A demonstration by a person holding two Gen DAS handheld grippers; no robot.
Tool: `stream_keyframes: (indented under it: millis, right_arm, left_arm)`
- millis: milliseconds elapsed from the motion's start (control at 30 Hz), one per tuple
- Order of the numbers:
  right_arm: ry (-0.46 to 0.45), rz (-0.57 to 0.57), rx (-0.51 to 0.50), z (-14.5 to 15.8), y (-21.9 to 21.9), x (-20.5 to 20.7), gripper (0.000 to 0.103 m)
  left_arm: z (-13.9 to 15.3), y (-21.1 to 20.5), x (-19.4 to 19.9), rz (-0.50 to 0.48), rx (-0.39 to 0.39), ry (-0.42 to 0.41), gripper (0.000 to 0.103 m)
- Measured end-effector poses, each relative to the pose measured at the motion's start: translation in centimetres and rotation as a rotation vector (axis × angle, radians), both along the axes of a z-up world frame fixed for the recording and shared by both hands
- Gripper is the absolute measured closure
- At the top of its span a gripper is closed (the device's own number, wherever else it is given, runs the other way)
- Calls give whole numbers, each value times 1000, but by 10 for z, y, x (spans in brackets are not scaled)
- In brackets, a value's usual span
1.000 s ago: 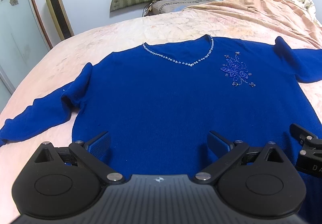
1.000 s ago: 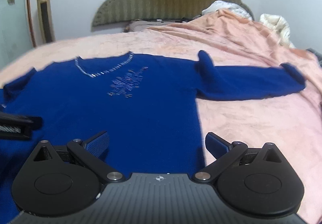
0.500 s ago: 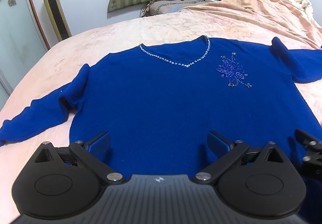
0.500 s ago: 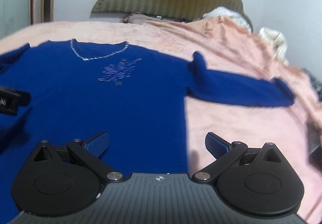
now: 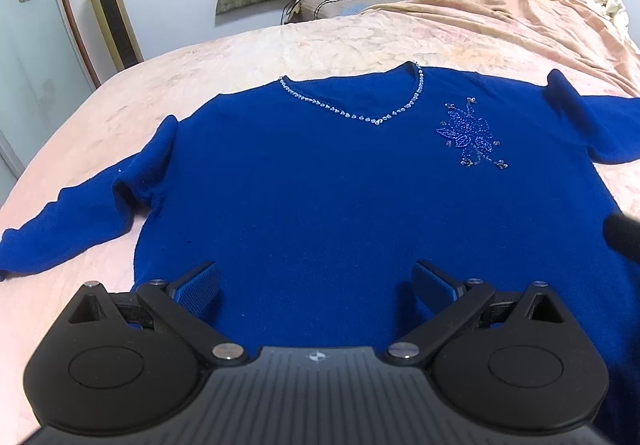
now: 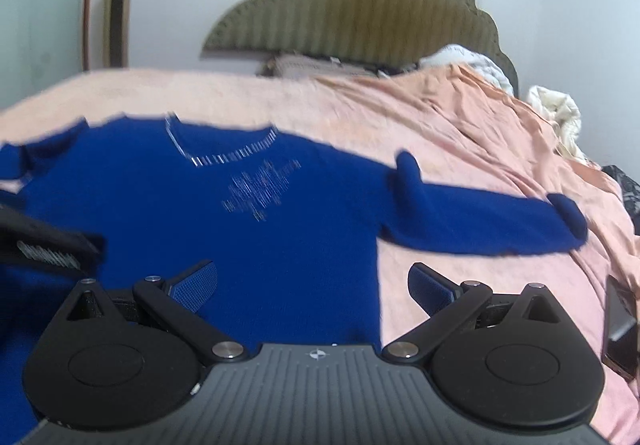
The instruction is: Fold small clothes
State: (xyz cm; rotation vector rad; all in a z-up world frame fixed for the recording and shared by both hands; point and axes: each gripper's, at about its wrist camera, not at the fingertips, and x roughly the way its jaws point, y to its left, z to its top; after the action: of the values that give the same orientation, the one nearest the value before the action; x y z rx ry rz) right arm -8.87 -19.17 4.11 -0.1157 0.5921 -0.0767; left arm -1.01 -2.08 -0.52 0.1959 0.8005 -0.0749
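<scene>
Left wrist view: one royal-blue knit sweater spread flat, front up, on the peach-pink bedspread, both sleeves out to the sides, one beaded V neckline, one beaded flower patch on the chest. Left gripper low over the hem, two blue-padded fingers wide apart, gripping nothing. Right wrist view, pretty blurry: right gripper also spread wide and empty above the sweater's side edge, plus one dark phone lying on the bedspread at far right.

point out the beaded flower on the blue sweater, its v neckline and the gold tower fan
beaded flower motif (image 5: 470, 133), left wrist view, centre of the petals
silver-beaded v neckline of the blue knit sweater (image 5: 376, 121), left wrist view, tip of the v
gold tower fan (image 5: 112, 13), left wrist view, dark front grille
</scene>
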Motion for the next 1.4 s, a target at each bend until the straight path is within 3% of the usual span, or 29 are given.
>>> stream_keyframes:
  millis: [200, 333, 467, 767, 933, 1400]
  right_arm:
    - [24, -12, 153, 3, -5, 7, 0]
    - [34, -22, 143, -3, -5, 9, 0]
    - [-17, -28, 157, 4, -12, 6, 0]
    - [-10, -93, 247, 2, -46, 13, 0]
    - [-27, -93, 294, 0, -52, 11, 0]
    - [-25, -16, 224, 2, -27, 16, 4]
  left_arm:
    - [1, 1, -1, -3, 2, -13, 0]
    - [5, 1, -4, -13, -25, -42, 0]
    - [10, -2, -6, -20, -57, -54, 0]
    - [8, -25, 1, -38, 27, -48, 0]
    - [4, -24, 1, -30, 18, -29, 0]
    - [0, -12, 6, 2, -18, 7, 0]
